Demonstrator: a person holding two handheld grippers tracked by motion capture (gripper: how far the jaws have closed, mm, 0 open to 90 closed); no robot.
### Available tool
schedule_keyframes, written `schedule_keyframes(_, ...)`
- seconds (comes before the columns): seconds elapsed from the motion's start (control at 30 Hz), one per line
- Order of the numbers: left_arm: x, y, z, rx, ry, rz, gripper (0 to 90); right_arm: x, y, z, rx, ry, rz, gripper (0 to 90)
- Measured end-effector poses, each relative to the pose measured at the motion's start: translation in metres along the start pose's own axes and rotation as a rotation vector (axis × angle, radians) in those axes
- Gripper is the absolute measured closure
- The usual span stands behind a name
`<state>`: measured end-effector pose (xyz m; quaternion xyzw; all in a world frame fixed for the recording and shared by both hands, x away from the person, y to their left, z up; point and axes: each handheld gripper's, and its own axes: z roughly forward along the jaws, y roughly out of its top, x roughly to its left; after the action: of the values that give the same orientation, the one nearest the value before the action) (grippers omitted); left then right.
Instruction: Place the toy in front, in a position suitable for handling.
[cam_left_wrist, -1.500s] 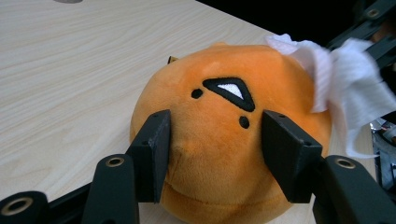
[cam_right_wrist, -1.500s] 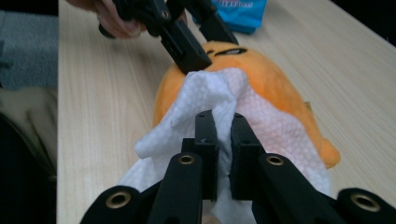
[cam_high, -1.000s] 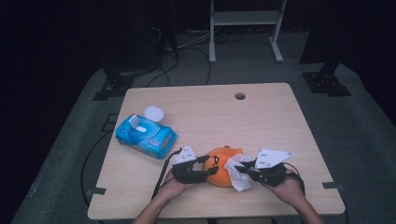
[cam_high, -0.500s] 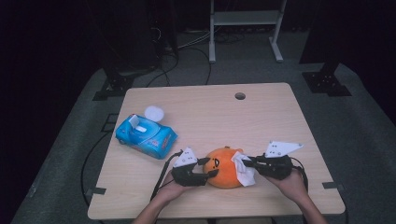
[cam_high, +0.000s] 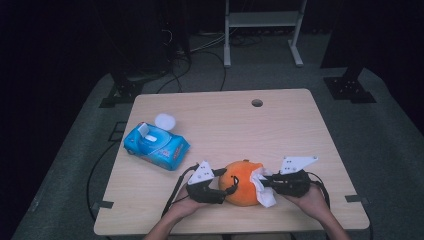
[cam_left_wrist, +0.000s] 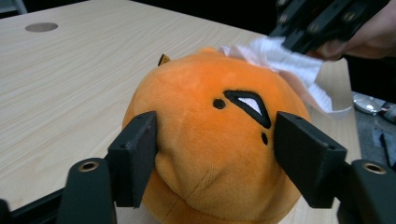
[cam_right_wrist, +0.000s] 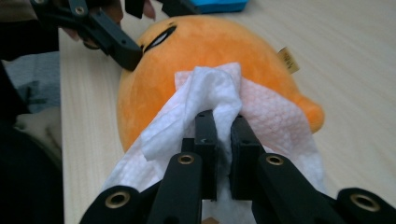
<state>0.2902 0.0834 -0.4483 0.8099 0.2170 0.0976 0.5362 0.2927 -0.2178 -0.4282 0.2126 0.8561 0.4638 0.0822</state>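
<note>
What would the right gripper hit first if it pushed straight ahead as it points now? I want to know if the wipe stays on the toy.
Most likely the orange plush toy: the right gripper, shut on the white wipe, points straight at it, with the wipe already draped against its side.

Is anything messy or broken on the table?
Nothing broken or spilled. The blue wipes pack sits askew with its lid flipped open, and a white wipe lies draped over the orange plush toy.

plush toy: orange | wipe: white | wipe pack: blue
</note>
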Motion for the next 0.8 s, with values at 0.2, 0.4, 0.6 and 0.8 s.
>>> schedule_keyframes(0.2,-0.002,-0.001,-0.003,0.014,-0.017,0.022,35.2,0.014,0.020,0.009,-0.057,-0.005,-0.083,83.6)
schedule_keyframes(0.4,-0.002,0.009,-0.004,-0.063,-0.025,-0.011,30.4,0.017,0.015,0.017,-0.015,0.019,-0.091,83.8)
schedule_keyframes(0.6,-0.003,0.000,0.001,-0.025,-0.020,0.001,37.6,0.023,0.017,0.017,-0.019,0.009,-0.114,83.9)
schedule_keyframes(0.8,-0.005,0.000,0.002,-0.009,-0.010,0.025,39.4,0.007,0.007,0.008,-0.023,-0.002,-0.065,83.9)
